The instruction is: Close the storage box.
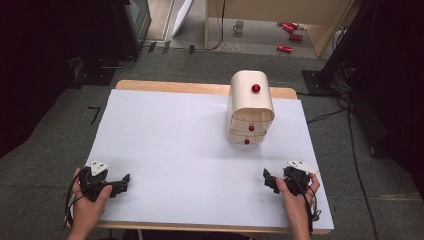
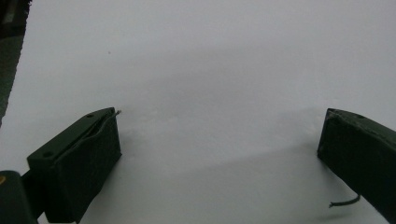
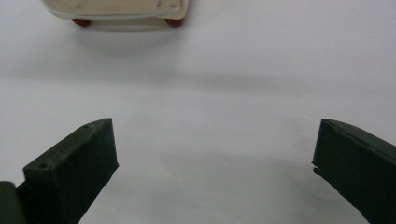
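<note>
Cabinet (image 1: 251, 107): cream, round-topped, standing upright on white sheet (image 1: 170, 150) at far right of table (image 1: 200, 88). Long axis vertical. Front carries red knobs (image 1: 256, 88), one high, two lower down; front faces near edge, toward right side. No legible brand, label or writing on it.

Left gripper (image 1: 122, 182): held in left hand (image 1: 90, 202) at near left corner of sheet, jaws pointing right along near edge. Jaws well apart in left gripper view (image 2: 219, 149), nothing between them, bare white sheet ahead. Loose wire end visible at right jaw. Well apart from cabinet.

Right gripper (image 1: 270, 180): held in right hand (image 1: 295, 197) at near right of sheet, jaws pointing left and slightly forward. Jaws spread wide in right gripper view (image 3: 215, 154), nothing between them. Cabinet base (image 3: 116, 9) seen at top left of that view, with two red feet (image 3: 81, 22) on sheet; well ahead of jaws and left of gap centre, not touching either jaw.

Red cans (image 1: 290, 35) and mug (image 1: 239, 26) on floor beyond table.
</note>
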The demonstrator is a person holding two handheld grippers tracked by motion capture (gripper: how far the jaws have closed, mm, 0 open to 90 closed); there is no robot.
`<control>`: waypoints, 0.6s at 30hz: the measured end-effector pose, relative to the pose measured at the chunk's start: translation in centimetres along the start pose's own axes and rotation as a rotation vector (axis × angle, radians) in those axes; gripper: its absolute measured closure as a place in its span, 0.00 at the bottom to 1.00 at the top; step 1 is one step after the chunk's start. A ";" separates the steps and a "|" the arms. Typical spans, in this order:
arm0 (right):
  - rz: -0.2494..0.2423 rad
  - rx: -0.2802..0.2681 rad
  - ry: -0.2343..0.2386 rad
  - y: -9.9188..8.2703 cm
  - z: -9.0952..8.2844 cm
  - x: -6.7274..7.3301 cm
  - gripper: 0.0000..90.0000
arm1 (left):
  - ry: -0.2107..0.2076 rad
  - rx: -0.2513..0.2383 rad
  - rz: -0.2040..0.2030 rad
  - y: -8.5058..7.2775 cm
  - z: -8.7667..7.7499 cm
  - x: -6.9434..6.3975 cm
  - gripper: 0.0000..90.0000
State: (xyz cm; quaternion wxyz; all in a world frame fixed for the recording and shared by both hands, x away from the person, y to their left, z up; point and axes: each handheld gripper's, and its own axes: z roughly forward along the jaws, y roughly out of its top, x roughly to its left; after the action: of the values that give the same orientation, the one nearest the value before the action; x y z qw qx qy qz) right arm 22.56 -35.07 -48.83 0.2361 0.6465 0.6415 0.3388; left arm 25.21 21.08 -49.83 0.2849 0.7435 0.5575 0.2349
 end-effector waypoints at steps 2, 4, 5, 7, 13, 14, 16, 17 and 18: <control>0.002 0.001 -0.007 -0.3 -0.3 -0.5 0.00 | 0.000 0.000 0.000 0.0 0.0 0.0 0.00; 0.004 0.000 -0.011 -0.4 -0.4 -0.8 0.00 | 0.000 0.000 0.000 0.0 0.0 0.0 0.00; 0.008 0.000 -0.021 -0.7 -0.7 -1.3 0.00 | 0.000 0.000 0.000 0.0 0.0 0.0 0.00; 0.019 0.001 -0.031 -1.0 -0.9 -1.9 0.00 | 0.000 0.000 0.000 0.0 0.0 0.0 0.00; 0.052 0.004 -0.054 -2.1 -1.5 -3.6 0.00 | 0.000 0.000 0.000 0.0 0.0 0.0 0.00; 0.060 -0.003 -0.050 -2.3 -1.6 -3.9 0.00 | 0.000 0.000 0.000 0.0 0.0 0.0 0.00; 0.056 -0.006 -0.061 -2.4 -1.9 -4.2 0.00 | 0.001 0.000 0.000 0.0 0.0 0.0 0.00; 0.056 -0.006 -0.061 -2.4 -1.9 -4.2 0.00 | 0.001 0.000 0.000 0.0 0.0 0.0 0.00; 0.048 0.000 -0.073 -2.5 -2.1 -4.6 0.00 | 0.000 0.000 0.000 0.0 0.0 0.0 0.00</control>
State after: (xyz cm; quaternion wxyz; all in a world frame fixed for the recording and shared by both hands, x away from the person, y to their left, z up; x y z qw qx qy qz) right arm 19.58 -39.68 -49.95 0.2511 0.6736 0.6168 0.3206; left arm 25.20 21.07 -49.83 0.2848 0.7434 0.5577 0.2350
